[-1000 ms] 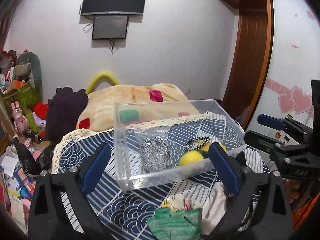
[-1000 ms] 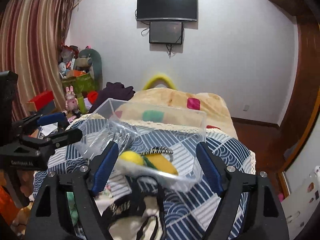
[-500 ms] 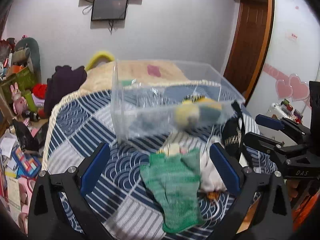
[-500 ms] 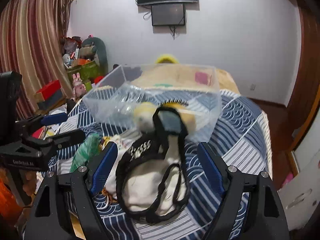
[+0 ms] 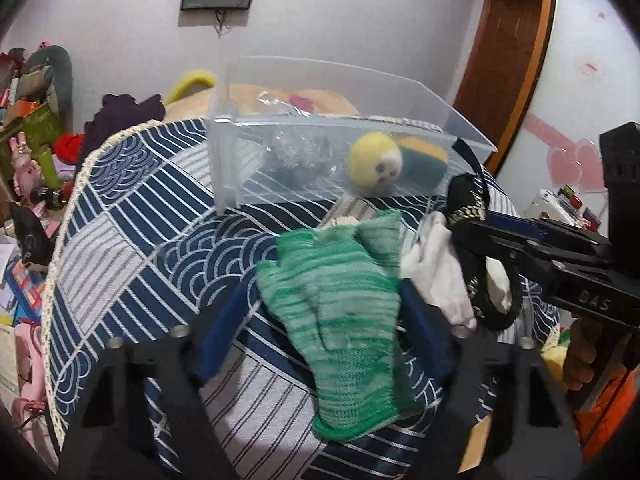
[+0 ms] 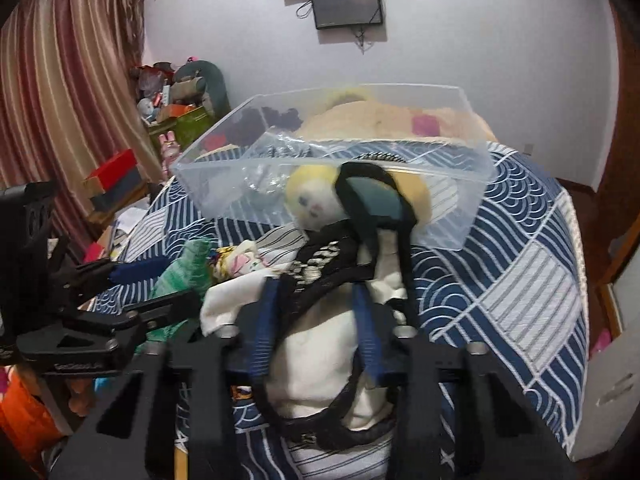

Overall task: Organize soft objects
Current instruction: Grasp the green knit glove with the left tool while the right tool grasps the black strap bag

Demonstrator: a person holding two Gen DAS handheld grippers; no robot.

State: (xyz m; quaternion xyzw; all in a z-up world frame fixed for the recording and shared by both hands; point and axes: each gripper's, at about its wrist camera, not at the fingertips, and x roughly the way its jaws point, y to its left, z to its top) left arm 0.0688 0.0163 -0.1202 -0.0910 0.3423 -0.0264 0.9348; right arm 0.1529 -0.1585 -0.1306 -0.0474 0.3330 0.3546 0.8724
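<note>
**Left wrist view: glove framed, pouch gripped**

Lay between the left gripper (image 5: pixel 324 316) fingers, spread wide and apart from it: green glove (image 5: pixel 340 308). Stood ahead on the patterned cloth (image 5: pixel 132 216): clear bin (image 5: pixel 320 92) holding yellow ball (image 5: pixel 374 164). Blurred throughout. Closed the right gripper (image 6: pixel 316 320) on the white pouch (image 6: pixel 316 360), black strap (image 6: pixel 372 216) looping forward.

- In the left wrist view the glove (image 5: pixel 340 308) lies at centre frame on the bed (image 5: pixel 132 216), between the fingers of the left tool (image 5: pixel 324 320).
- The bin (image 5: pixel 320 120) sits behind the glove, toward the upper centre; the ball (image 5: pixel 375 165) and the sponge (image 5: pixel 424 160) lie in it, the sponge right of the ball.
- The strapped cloth (image 5: pixel 444 280) lies right of the glove, with the right tool (image 6: pixel 316 320) around it.
</note>
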